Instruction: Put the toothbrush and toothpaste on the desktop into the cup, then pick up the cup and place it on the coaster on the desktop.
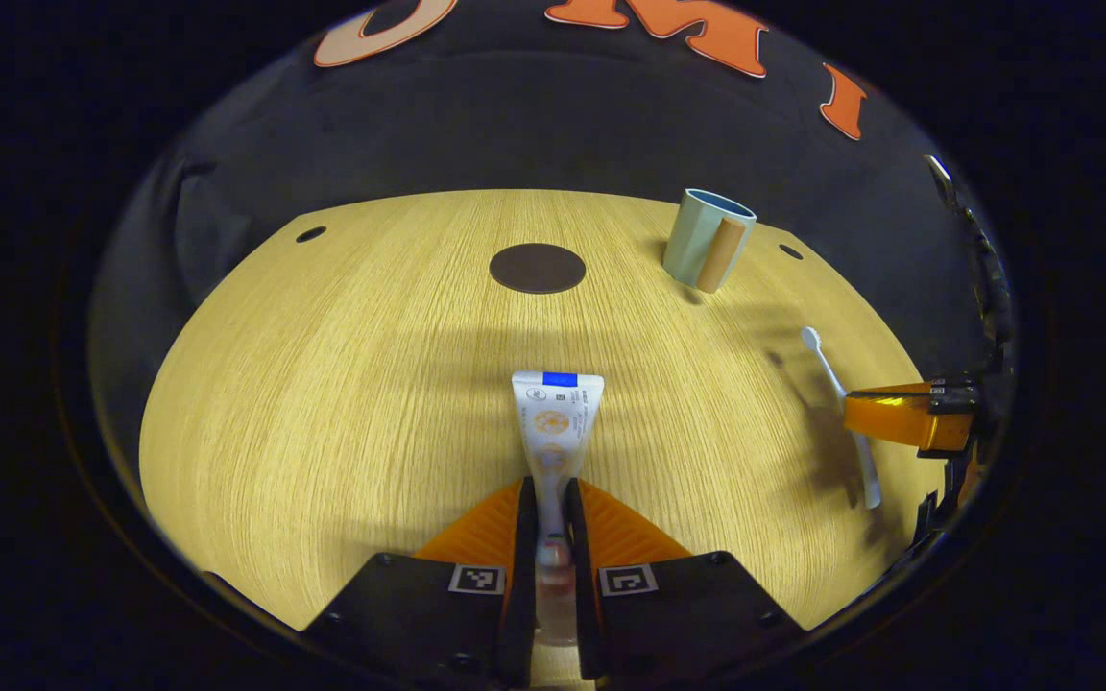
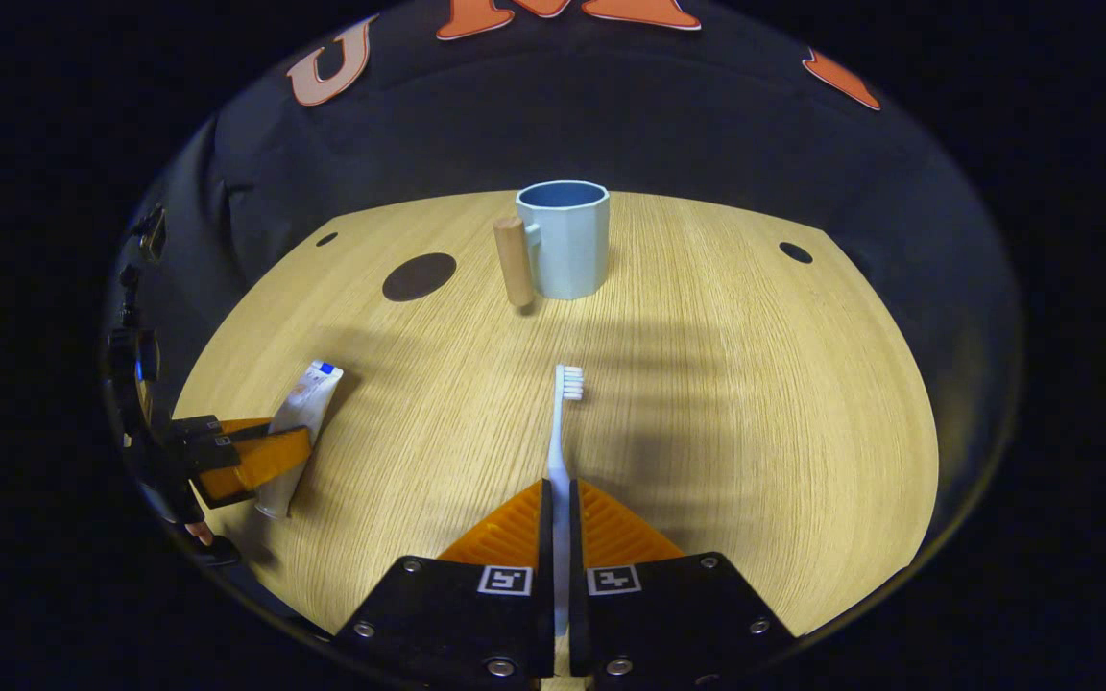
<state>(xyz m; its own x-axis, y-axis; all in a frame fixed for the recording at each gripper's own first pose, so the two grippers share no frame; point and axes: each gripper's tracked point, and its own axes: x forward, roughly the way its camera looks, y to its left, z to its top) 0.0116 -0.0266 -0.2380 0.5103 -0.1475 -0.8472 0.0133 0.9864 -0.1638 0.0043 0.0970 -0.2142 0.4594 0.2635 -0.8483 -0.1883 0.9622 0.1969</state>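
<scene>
Gripping both items at once: the left hand-held gripper [image 1: 550,523] is clenched on the toothpaste [image 1: 555,422] near its cap end, both fingers pressing the tube's sides, its crimped end pointing away across the desk [image 1: 323,403]. The right hand-held gripper [image 2: 560,537] is clenched on the toothbrush [image 2: 561,451] low on the handle, bristles forward, aimed toward the cup [image 2: 567,240].

Whether either item is already clear of the desk cannot be told; both lie low and roughly flat along the wood. Judged step: grasps made, lift and carry to the cup not yet done.

Holds look chosen for insertion. Each item is taken by its near end, leaving the long free end to enter the cup first. The toothbrush lines up almost straight with the cup in the right gripper view, a short carry. The toothpaste sits well apart from the cup, off to the left, a longer carry.

Cup: upright at the far side of the desk, wooden handle [image 2: 515,261] turned to the left in the right gripper view. The visible part of the interior looks empty; the bottom is hidden by the rim.

Coaster [image 1: 537,268]: dark round disc, bare, lying flat left of the cup and apart from it.

Risk, as a judgement: both tips reaching the one narrow mouth together could clash or tip the cup.
</scene>
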